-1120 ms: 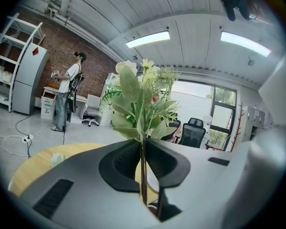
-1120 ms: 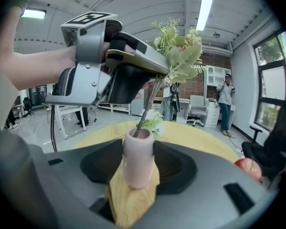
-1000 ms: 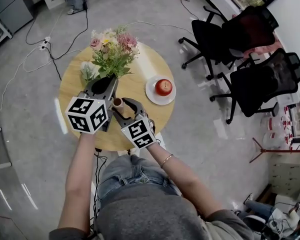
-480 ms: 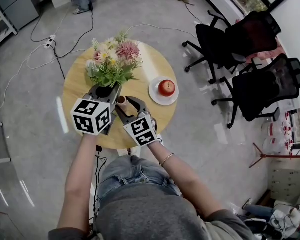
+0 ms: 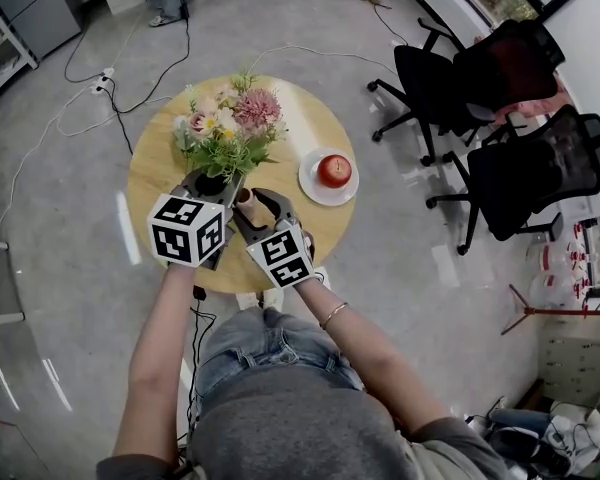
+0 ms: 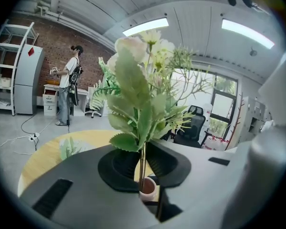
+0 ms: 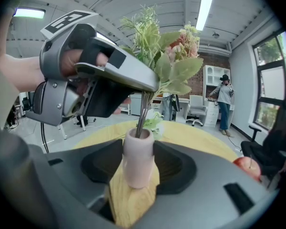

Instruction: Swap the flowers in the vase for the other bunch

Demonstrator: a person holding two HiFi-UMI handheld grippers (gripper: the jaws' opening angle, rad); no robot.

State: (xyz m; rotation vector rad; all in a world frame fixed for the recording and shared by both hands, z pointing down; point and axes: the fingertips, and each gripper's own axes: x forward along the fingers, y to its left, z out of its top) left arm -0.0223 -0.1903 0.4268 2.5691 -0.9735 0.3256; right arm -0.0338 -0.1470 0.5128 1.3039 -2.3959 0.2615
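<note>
L gripper clamped on green stems of pink-white leafy bunch; stem ends inside small pale-pink cylindrical vase. R gripper squeezing vase.

Vase mostly hidden in head view — apple half behind jaw in right gripper view.

Pale pink vase, pink and cream flowers with green leaves, red apple, white plate, yellow wood table
</note>
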